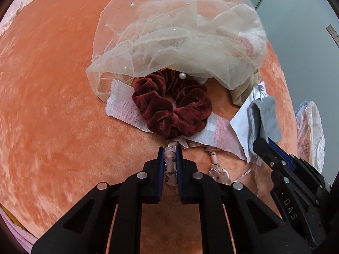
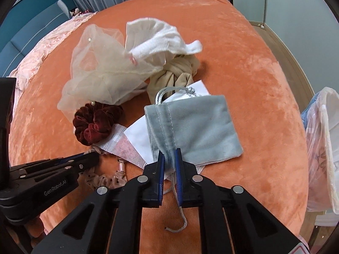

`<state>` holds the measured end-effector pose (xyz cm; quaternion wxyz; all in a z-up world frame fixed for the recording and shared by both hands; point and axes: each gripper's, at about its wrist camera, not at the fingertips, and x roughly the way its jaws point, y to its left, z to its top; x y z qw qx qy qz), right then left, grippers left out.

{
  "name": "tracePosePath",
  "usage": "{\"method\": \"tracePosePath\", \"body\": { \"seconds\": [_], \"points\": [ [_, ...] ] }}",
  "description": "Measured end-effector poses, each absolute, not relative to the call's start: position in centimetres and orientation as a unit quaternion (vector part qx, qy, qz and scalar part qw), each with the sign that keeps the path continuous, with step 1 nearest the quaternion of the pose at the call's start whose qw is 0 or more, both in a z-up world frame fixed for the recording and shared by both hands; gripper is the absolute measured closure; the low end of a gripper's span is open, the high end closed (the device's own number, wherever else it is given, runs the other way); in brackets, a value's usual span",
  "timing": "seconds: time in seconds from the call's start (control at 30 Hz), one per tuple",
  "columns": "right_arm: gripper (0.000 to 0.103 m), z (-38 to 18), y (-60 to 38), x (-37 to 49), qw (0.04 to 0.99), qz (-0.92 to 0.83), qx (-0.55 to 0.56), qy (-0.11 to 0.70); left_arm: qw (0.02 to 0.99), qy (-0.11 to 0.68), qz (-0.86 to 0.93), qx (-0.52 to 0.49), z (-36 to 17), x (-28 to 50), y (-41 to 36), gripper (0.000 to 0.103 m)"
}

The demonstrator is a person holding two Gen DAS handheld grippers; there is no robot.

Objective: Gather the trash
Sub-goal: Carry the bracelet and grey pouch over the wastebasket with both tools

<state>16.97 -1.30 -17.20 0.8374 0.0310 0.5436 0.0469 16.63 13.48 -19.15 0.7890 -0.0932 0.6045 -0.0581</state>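
Observation:
My left gripper (image 1: 170, 150) is shut on a pink polka-dot scrunchie (image 1: 169, 165) that lies on the orange bed (image 1: 53, 105); the scrunchie also shows in the right wrist view (image 2: 106, 180). My right gripper (image 2: 169, 154) is shut on a grey velvet drawstring pouch (image 2: 195, 124) and holds it just above a white paper (image 2: 137, 137). The pouch also shows in the left wrist view (image 1: 262, 118). A dark red velvet scrunchie (image 1: 171, 105) lies on a white and pink wrapper (image 1: 125, 105).
A cream tulle veil with pearls (image 1: 180, 36) lies behind the red scrunchie. A white cloth (image 2: 156, 38) and a beige knotted cloth (image 2: 173, 74) lie behind the pouch. A plastic bag (image 2: 322, 148) hangs past the bed's right edge.

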Motion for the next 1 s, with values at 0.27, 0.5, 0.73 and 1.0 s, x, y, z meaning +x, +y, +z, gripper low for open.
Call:
{"method": "tracePosePath", "body": {
  "seconds": [0.27, 0.5, 0.73, 1.0],
  "points": [
    [0.098, -11.8, -3.5, 15.1, 0.867, 0.045, 0.062, 0.492, 0.81, 0.573, -0.083, -0.095, -14.6, 14.9, 12.2, 0.094],
    [0.098, -5.7, -6.7, 13.3, 0.898, 0.041, 0.082, 0.43, 0.84, 0.521, -0.124, -0.084, -7.9, 13.3, 9.3, 0.094],
    [0.098, 0.0, -10.3, 11.0, 0.925, 0.023, 0.096, 0.366, 0.865, 0.468, -0.167, -0.073, -1.6, 12.6, 4.2, 0.094],
    [0.098, 4.9, -15.2, 8.2, 0.945, -0.009, 0.101, 0.31, 0.879, 0.417, -0.222, -0.057, 4.6, 11.9, -1.8, 0.094]
  ]
}}
